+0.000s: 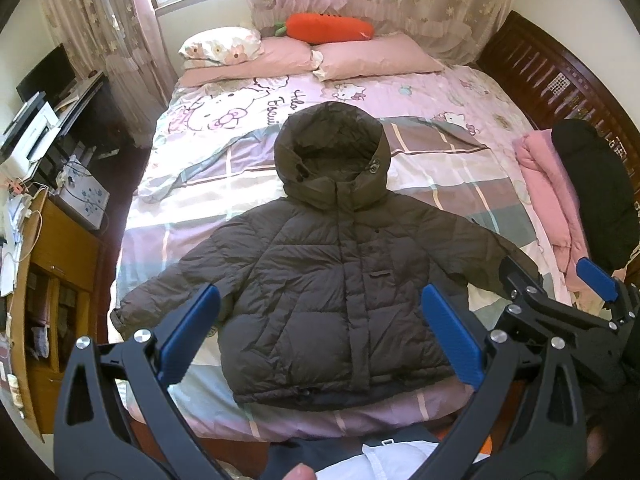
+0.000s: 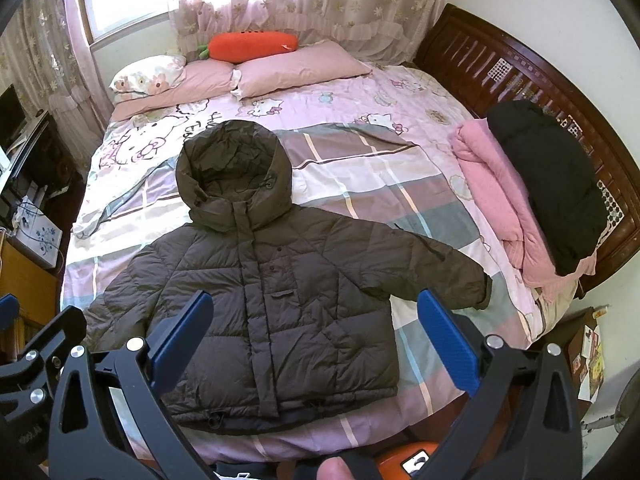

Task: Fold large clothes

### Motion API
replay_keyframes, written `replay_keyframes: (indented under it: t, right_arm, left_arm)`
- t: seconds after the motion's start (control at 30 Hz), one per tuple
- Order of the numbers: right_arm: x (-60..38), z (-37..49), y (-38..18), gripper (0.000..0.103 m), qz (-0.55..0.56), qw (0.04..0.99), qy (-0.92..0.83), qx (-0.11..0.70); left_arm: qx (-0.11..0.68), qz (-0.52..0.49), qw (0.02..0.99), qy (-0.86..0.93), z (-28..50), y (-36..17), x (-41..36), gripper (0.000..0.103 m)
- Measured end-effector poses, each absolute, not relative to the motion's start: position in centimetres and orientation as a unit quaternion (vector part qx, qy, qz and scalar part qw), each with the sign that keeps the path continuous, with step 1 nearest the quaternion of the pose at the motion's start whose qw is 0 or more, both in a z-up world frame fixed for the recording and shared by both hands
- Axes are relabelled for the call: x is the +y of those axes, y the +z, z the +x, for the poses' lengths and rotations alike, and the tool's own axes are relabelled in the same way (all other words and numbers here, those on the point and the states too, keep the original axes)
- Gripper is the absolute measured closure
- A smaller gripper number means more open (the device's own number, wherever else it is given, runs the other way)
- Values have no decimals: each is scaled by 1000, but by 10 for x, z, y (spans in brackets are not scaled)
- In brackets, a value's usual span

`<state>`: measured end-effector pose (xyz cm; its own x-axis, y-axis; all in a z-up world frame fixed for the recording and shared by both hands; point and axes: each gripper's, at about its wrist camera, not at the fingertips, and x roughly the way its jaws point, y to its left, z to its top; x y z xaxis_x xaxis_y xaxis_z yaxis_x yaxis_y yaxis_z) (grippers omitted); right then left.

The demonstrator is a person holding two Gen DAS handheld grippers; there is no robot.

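Jacket (image 1: pixel 340 280) first — a dark brown padded one with a hood (image 1: pixel 332 144), spread flat and face up on the near half of the bed (image 1: pixel 460 92). Its front is fastened, both sleeves lie out to the sides, and the hood points toward the pillows (image 1: pixel 376 58). The hem sits close to the near edge of the bed, over a checked quilt (image 1: pixel 440 168) that covers the lower part of a pink cartoon-print sheet.

Left tool (image 1: pixel 320 332) hangs above the lower part of the jacket with its blue pads (image 1: pixel 192 336) spread wide, holding nothing and not touching the fabric. Right tool (image 2: pixel 312 332) does the same in its own view — pads wide apart, empty, above the jacket's lower front. In the left wrist view the right tool also shows at the right edge, just past the jacket's sleeve end, and its jaws stand apart there too. A fingertip shows at the bottom edge of each view.

At the head of the bed an orange carrot-shaped cushion (image 1: pixel 330 28) lies on top of the pillows, under a curtained window. Along the right side of the bed, well apart from the jacket, a folded pink garment (image 2: pixel 504 200) lies with a black garment (image 2: pixel 548 184) on top of it, next to the dark wooden bed frame (image 2: pixel 480 56). To the left of the bed stands a wooden cabinet (image 1: pixel 52 256) with cluttered items on and around it.
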<state>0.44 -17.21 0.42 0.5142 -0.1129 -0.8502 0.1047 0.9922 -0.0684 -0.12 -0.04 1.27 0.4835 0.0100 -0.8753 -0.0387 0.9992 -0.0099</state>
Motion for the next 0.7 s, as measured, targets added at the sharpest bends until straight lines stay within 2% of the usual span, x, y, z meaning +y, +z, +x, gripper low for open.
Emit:
replay_keyframes:
  t: [0.7]
  right_arm:
    - [-172, 2, 2, 1, -5, 870, -63, 489]
  left_arm:
    - [506, -14, 862, 15, -4, 14, 1, 2]
